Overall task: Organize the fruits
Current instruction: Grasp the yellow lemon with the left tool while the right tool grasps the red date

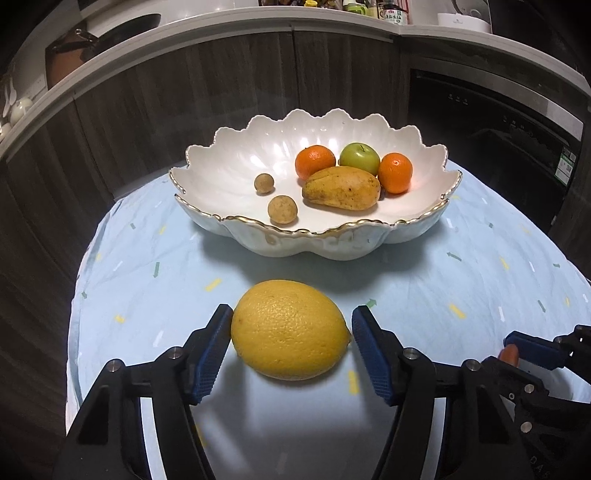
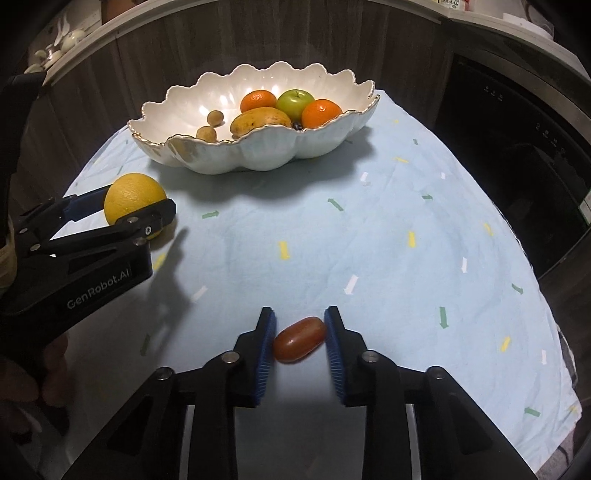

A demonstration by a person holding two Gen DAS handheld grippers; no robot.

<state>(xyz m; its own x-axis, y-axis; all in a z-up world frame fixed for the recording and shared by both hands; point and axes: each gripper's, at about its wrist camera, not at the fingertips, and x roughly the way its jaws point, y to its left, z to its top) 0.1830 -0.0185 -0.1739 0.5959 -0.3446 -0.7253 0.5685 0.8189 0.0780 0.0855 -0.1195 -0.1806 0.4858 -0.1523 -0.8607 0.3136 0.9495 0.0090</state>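
Both tools straddle fruit on the bench: the left tool brackets the lemon, pads barely touching, not clenched yet, and the right tool looks pinched on the small red tomato. I'd squeeze gently, lift straight, then drop both into the bowl. Left tool's side reads "GenRobot.AI".

Stood before dark wood-grain cabinets under a pale curved countertop. Held bottles and a white container up on that counter, a dark pan at its left end. Showed a black built-in appliance to the right. Lay under bright overhead light, throwing soft shadows across the light-blue patterned tablecloth.
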